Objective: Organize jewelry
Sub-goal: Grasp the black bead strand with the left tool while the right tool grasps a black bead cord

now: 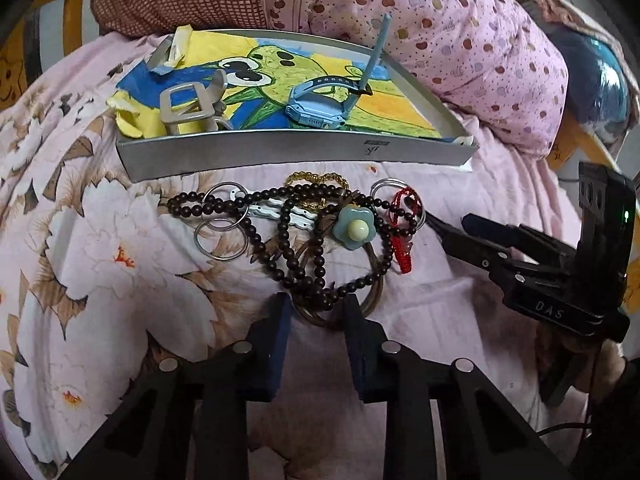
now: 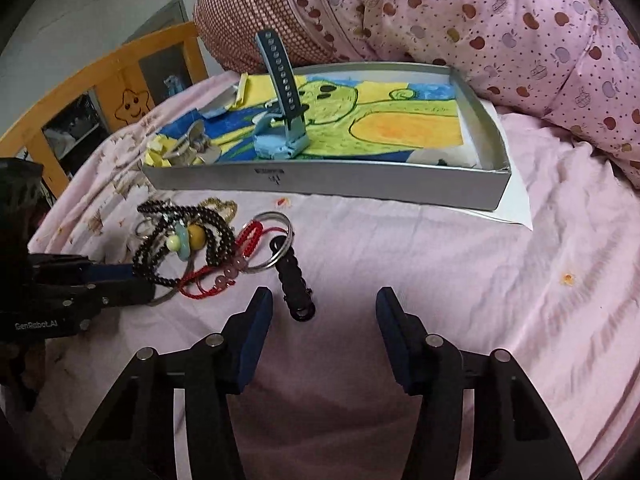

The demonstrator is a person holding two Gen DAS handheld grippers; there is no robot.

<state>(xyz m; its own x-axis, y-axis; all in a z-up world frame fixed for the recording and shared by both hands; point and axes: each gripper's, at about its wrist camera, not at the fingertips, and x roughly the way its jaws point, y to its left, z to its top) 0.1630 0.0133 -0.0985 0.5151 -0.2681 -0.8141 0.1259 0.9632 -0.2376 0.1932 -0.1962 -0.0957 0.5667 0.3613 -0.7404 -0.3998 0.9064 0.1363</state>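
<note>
Pink floral bedding (image 1: 100, 240) is filling both views, with a shallow grey box (image 1: 296, 152) sitting in the upper middle of each frame, lined with a yellow, green and blue crayon drawing (image 1: 276, 80).

Starting at the left of the left wrist view, a grey hair claw (image 1: 192, 106) is lying in the box's left end, and a light blue watch (image 1: 316, 110) is resting further right inside the box, its strap sticking up. Just below the box's front wall, loose jewelry is lying tangled on the bedding: silver rings (image 1: 220, 236) at the left, a dark bead necklace (image 1: 288, 236) looping across the middle over a white clip (image 1: 276, 210), a gold chain (image 1: 316, 180) near the box wall, a blue flower hair tie (image 1: 354, 228), then a red cord bracelet (image 1: 404, 232) at the right. At the lower centre the left gripper (image 1: 318, 300) is standing partly open, its blue fingertips (image 1: 282, 312) sitting on either side of the lower loop of beads and the hair-tie band, not closed on them. The right gripper (image 1: 444, 222) is reaching in from the right edge toward the red cord.

Moving to the right wrist view, the same tangle is sitting at the left centre. A black wavy clip (image 2: 294, 280) is lying apart just right of it, touching a silver ring. The right gripper (image 2: 324, 300), at the lower centre, is hanging wide open above the bedding with nothing in it, the black clip lying just ahead of its left finger.
</note>
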